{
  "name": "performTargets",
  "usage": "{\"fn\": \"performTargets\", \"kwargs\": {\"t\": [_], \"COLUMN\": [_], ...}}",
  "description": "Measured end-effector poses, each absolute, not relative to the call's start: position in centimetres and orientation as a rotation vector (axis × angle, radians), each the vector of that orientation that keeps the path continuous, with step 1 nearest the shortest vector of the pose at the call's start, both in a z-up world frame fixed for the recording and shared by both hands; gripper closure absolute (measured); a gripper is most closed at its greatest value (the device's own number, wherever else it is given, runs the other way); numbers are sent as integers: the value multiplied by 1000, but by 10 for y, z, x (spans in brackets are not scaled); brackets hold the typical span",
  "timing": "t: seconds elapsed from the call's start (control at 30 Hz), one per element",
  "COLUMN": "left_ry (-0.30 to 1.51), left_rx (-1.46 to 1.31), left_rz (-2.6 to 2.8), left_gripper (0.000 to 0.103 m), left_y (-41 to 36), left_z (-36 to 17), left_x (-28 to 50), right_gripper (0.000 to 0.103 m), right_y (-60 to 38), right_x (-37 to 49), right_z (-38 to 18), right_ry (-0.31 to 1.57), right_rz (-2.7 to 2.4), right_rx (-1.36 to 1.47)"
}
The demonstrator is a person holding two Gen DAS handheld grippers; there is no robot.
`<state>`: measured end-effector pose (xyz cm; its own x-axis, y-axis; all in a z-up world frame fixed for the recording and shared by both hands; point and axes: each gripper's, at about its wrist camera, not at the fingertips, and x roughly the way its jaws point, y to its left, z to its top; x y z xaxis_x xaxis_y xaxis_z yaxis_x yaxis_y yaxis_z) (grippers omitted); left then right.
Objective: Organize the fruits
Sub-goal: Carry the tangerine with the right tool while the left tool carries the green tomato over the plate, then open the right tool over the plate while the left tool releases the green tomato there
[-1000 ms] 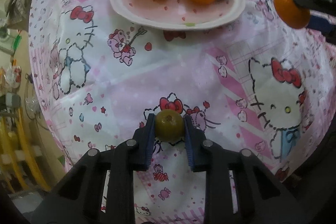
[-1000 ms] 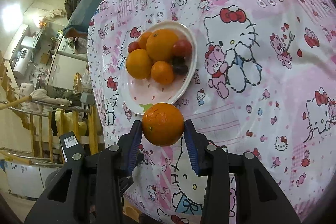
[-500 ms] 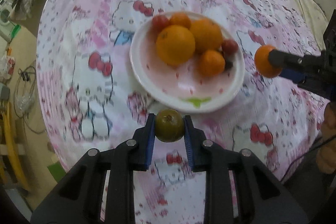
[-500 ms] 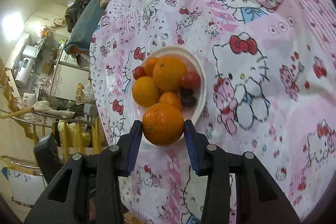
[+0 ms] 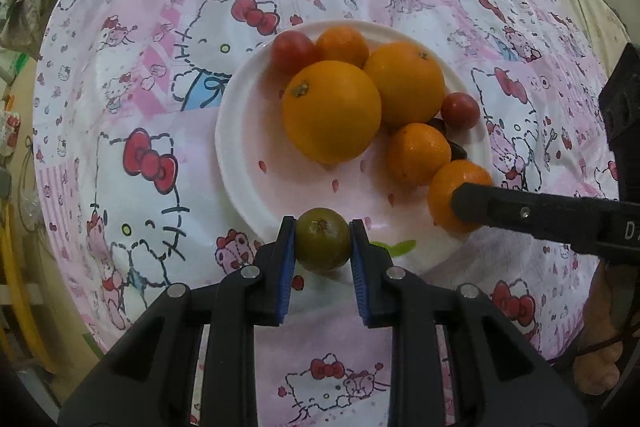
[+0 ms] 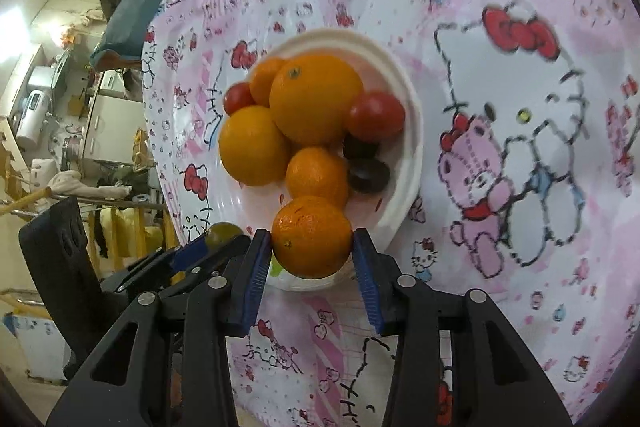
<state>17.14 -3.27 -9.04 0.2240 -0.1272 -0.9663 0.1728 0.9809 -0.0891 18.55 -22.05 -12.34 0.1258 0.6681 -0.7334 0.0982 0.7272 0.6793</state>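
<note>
Soft even indoor light, strong fisheye edge bending, dark corners, right wrist view motion-blurred

round plate [image 5: 240,163]: white with small pink drops
tablecloth [image 5: 160,107]: pink and white, cartoon cats with red bows
small round fruit [image 5: 322,245]: olive green

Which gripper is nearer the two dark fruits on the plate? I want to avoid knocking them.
Right. The right gripper, holding a mandarin, sits just beside the dark fruits; the left gripper is at the plate's near rim, farther off.
</note>
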Motion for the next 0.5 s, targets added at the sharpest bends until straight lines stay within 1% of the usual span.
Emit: {"fn": "performTargets", "kwargs": {"t": [0.03,0.07,0.1,0.17,0.5], "left_ry": [1329,1328,1328,1330,1325], "left_rx": [39,36,30,15,20], "left_rz": [-204,-201,-198,-194,-151], "left_gripper": [81,81,81,81,80], "left_y": [-32,-31,-30,-28,-27], "left_z": [-91,-92,-92,-93,-94], "left_x": [172,173,174,176,186], "right_gripper": [56,52,46,41,41], "right_y": [-221,-223,-225,-229,-253], "right_x": [186,186,186,185,181], "right_z": [-124,-124,-124,-121,-116], "right_ry": [1407,1401,1393,1375,1339], "right_rz": [466,466,468,477,436], "right_rx": [698,710,724,740,778]}}
